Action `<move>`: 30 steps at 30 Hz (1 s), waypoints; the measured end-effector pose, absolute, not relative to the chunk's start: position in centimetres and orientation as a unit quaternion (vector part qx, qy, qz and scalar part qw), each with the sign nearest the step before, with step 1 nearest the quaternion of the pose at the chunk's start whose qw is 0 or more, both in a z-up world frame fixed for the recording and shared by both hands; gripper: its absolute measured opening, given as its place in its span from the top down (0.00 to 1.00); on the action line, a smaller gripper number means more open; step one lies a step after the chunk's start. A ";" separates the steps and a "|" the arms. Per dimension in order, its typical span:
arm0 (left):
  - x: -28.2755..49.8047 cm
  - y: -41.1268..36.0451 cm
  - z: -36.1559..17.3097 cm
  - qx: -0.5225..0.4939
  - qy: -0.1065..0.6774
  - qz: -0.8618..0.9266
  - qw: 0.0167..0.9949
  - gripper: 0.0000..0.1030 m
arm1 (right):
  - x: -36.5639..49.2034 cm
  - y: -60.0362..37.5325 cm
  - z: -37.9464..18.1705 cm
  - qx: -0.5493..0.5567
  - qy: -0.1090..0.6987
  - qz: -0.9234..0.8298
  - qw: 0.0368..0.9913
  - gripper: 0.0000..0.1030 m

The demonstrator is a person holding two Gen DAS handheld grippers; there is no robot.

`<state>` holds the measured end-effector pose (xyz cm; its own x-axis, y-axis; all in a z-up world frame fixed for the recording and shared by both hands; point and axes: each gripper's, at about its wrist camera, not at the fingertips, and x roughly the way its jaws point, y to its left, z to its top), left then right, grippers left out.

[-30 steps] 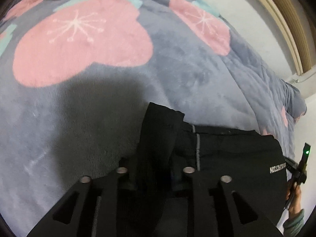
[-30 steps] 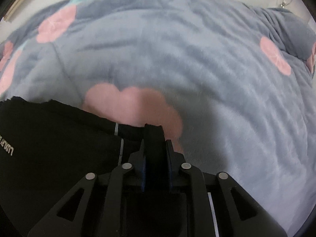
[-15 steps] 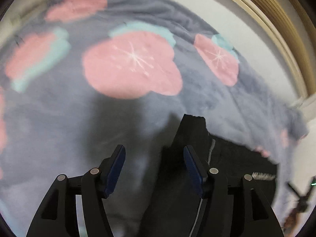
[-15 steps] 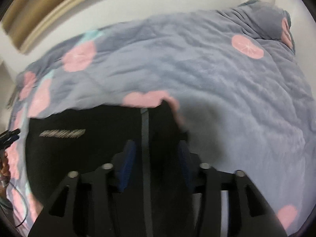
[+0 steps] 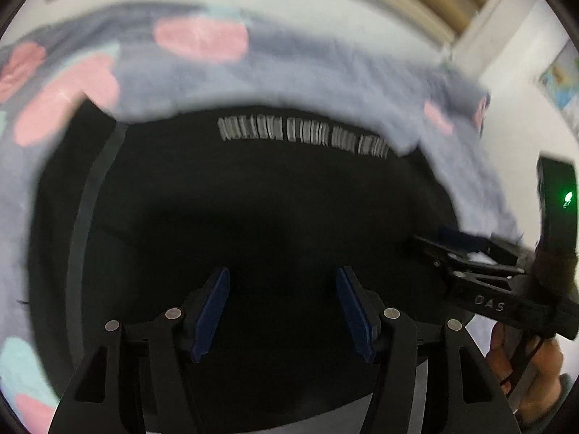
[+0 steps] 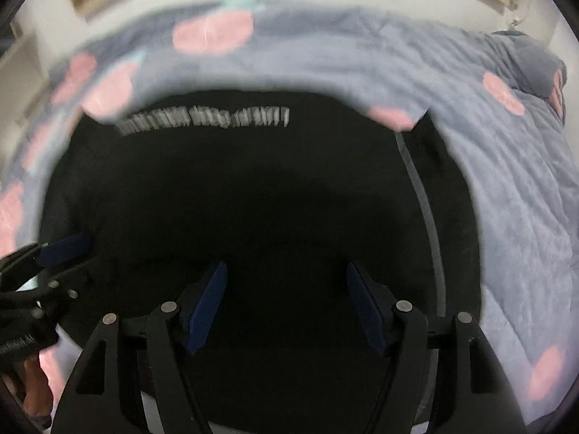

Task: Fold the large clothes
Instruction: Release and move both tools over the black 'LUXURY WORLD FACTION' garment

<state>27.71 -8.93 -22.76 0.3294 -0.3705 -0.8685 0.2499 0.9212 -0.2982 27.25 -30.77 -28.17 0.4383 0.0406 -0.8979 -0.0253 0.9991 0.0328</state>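
Above the bed, the left gripper [image 5: 282, 311] holds its jaws apart and empty while the right gripper [image 6: 286, 311] is opening, nothing between its pads, over one black garment [image 5: 260, 209] spread on the flowered blanket [image 6: 506, 188], its blurred white lettering [image 5: 304, 135] unreadable.

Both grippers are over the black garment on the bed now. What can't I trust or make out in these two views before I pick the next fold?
- White lettering on the garment: motion-blurred in both views, unreadable.
- Garment's near edge: hidden behind the left gripper and right gripper, cut off by the bottom edge.
- Fold layers: black on black, no creases visible.
- Blanket pattern: smeared in both views.
- Person's hand: partly cut off, left wrist view.
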 end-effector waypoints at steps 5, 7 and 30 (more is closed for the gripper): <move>29.3 -8.9 -27.0 -0.066 0.578 -0.176 0.794 0.39 | 27.8 -30.7 -31.7 0.000 0.541 0.021 0.841 0.27; 29.8 -9.1 -27.1 -0.057 0.580 -0.170 0.794 0.39 | 28.2 -30.8 -31.9 0.007 0.546 0.018 0.837 0.24; 38.0 -9.2 -25.8 -0.082 0.611 -0.123 0.777 0.38 | 37.9 -31.6 -30.7 0.059 0.580 0.043 0.811 0.21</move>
